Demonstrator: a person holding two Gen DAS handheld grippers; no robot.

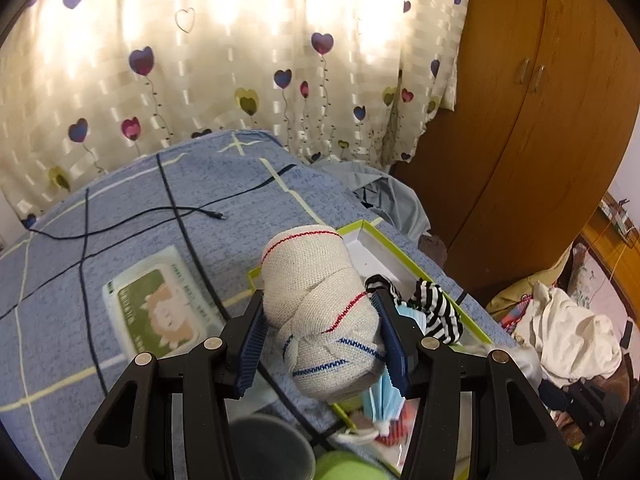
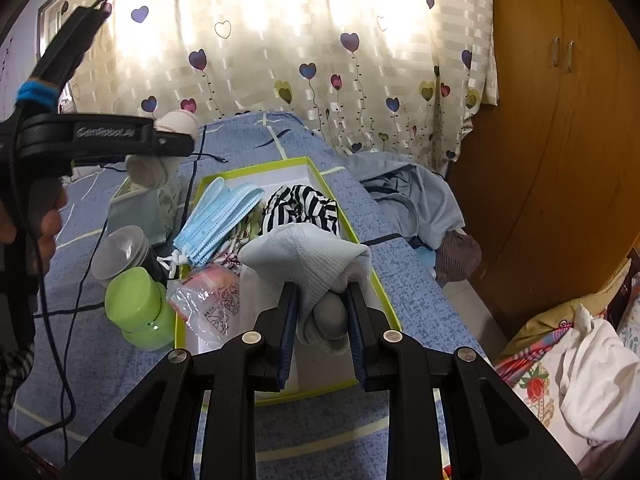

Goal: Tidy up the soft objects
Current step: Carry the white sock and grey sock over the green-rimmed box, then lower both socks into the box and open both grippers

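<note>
My left gripper (image 1: 320,312) is shut on a cream elastic bandage roll (image 1: 316,304) with red and blue stitching, held above the bed left of the green-rimmed box (image 1: 362,226). My right gripper (image 2: 322,300) is shut on a bundled light-grey sock (image 2: 308,256), held over the near part of the same box (image 2: 256,168). Inside the box lie blue face masks (image 2: 218,220), a black-and-white striped cloth (image 2: 304,208) and a small plastic packet (image 2: 204,300). The left gripper with the bandage roll (image 2: 176,124) shows at upper left of the right wrist view.
A green jar (image 2: 136,308), a grey cup (image 2: 120,252) and a wipes pack (image 1: 156,304) lie on the blue bedsheet (image 1: 100,216) left of the box. A black cable (image 1: 168,208) crosses the bed. Blue clothing (image 2: 412,196) lies beyond the box; a wooden wardrobe (image 2: 560,140) stands on the right.
</note>
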